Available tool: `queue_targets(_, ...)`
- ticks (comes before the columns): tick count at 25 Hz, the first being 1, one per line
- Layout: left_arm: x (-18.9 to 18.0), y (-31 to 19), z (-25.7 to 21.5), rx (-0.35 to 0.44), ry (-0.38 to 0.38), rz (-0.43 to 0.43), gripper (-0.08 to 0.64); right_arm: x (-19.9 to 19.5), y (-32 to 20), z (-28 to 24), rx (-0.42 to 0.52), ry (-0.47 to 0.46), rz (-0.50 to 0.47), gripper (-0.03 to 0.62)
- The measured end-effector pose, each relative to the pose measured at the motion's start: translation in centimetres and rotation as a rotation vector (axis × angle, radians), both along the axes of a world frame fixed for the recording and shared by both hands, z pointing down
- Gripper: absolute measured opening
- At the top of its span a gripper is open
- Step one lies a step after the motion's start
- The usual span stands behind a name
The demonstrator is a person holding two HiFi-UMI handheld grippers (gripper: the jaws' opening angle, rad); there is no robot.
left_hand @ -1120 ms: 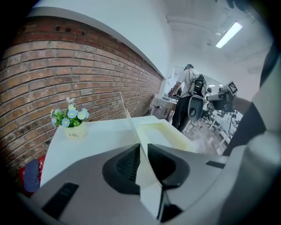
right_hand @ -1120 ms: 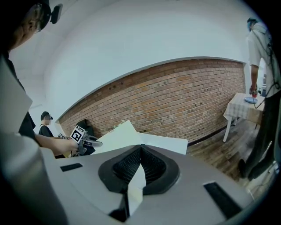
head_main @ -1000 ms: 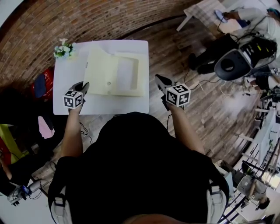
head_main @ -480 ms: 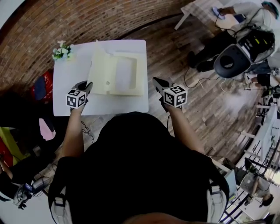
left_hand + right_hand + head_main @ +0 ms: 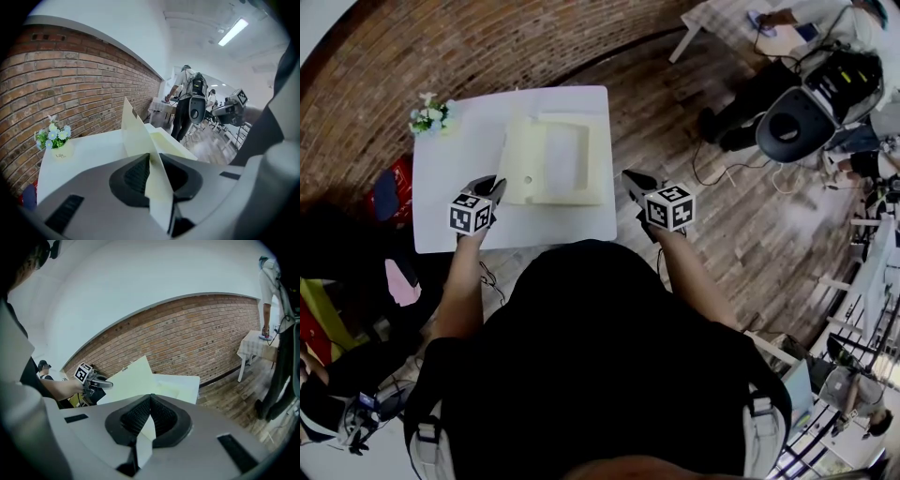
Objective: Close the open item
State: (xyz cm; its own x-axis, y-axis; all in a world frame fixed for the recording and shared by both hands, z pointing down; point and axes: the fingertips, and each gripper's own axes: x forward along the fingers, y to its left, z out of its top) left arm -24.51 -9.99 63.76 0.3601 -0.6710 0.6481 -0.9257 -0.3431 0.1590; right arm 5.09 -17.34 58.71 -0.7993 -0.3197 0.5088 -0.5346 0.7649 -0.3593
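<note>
The cream flat box (image 5: 572,159) lies open on the white table (image 5: 450,202), along its right edge. Its thin lid (image 5: 520,161) stands tilted up from the box's left side. The left gripper (image 5: 494,185) pinches the lid's near corner between its jaws. The right gripper (image 5: 630,178) hangs just off the table's right edge, jaws pressed together on nothing. A small flower pot (image 5: 427,112) stands at the far left corner.

Your head view: even soft light, dark fisheye corners, bent edges. Far right, ceiling strip light (image 5: 233,32) glares; near foreground soft.
</note>
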Motion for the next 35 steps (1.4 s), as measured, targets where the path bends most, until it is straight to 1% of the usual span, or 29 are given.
queue_targets(6,1.4,-0.3,-0.1,-0.007,0.010,0.015,0.058,1.7,0.1,1.0,-0.013,0.018,0.020,0.021)
queue_targets(20,5.0,-1.6,0.1,-0.047,0.016,0.069,0.058,3.8,0.5,3.2,-0.041,0.042,0.044,0.021)
queue_targets(27,7.0,-2.2,0.6,-0.075,0.018,0.110,0.061,5.2,0.3,4.0,-0.058,0.053,0.077,0.021)
queue_targets(35,9.5,-2.4,1.3,-0.097,0.030,0.155,0.063,5.9,0.6,4.7,-0.075,0.056,0.097,0.021)
